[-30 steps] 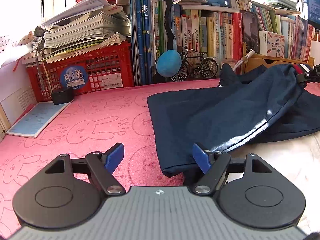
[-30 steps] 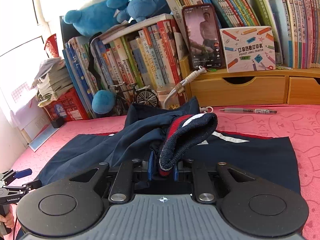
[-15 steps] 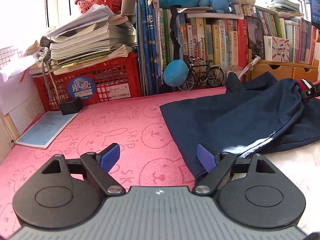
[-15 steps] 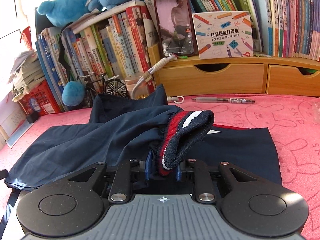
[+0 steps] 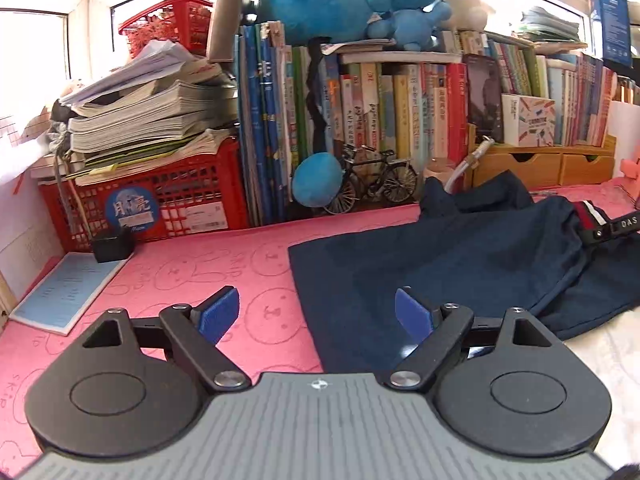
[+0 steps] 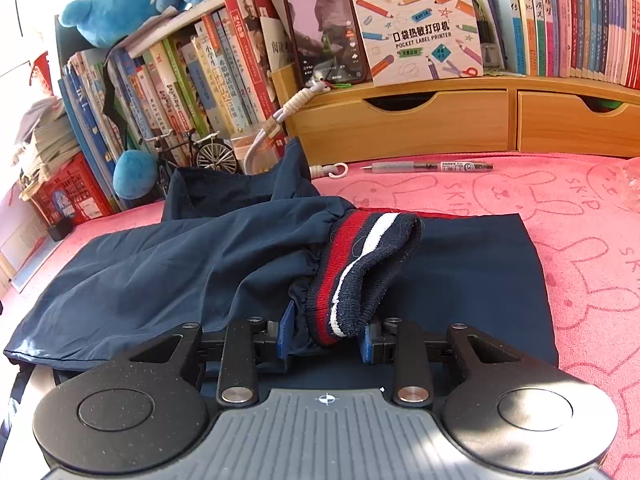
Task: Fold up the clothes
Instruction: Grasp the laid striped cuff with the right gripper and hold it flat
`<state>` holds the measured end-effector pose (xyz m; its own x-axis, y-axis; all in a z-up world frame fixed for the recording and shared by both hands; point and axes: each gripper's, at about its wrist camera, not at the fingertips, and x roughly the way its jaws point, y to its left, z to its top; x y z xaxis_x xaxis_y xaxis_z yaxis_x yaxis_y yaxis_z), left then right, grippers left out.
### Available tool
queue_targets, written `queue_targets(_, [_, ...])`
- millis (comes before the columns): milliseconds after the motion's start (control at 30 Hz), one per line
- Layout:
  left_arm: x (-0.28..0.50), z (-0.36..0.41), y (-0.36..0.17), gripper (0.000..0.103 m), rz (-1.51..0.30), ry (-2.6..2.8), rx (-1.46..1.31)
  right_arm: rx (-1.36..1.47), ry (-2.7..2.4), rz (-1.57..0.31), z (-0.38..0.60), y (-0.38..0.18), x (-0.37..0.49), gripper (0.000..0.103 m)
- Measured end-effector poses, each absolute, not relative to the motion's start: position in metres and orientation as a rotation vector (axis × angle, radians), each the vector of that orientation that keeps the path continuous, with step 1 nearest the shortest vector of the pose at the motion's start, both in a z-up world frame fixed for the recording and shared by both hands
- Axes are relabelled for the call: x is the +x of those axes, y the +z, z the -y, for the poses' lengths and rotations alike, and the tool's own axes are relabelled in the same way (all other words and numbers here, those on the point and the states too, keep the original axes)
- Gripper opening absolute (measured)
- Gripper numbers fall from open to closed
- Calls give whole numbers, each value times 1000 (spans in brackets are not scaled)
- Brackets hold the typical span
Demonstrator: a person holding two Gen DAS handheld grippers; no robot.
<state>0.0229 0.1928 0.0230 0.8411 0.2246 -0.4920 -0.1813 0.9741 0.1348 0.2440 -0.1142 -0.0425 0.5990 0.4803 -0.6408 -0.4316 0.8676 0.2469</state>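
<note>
Navy, thin woven jacket (image 6: 192, 264) lies part-folded on the pink rabbit-print mat (image 6: 568, 216); judged light, limp and somewhat slippery. Its ribbed red-white-navy knit cuff (image 6: 360, 264) offers the firmest hold. Right gripper (image 6: 326, 338), angled downward, has the cuff between its jaws, which are opening, pads apparently clear. Left gripper (image 5: 316, 314) hovers wide and empty above the jacket's near hem. Beyond stand wooden drawers (image 6: 440, 124).

Bright daylight — blown-out windows, sharp focus, fisheye-bent edges.
</note>
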Motion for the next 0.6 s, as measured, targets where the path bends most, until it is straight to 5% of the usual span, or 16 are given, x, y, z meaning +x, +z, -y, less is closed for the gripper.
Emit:
queue_targets(200, [17,-165,-13,90,-620,200,321,75,547,-768,118,-47,242,34])
queue_targets(300, [22,-180,-20,91,-651,295,305,84,551,-768,118,-48,242,35])
queue_targets(400, [22,-198,-25,102,-662,365,262,80,552,-767,119,-49,241,35])
queue_targets(600, [18,-201,-24,103,-658,423,221,90,547,-769,122,-49,242,35])
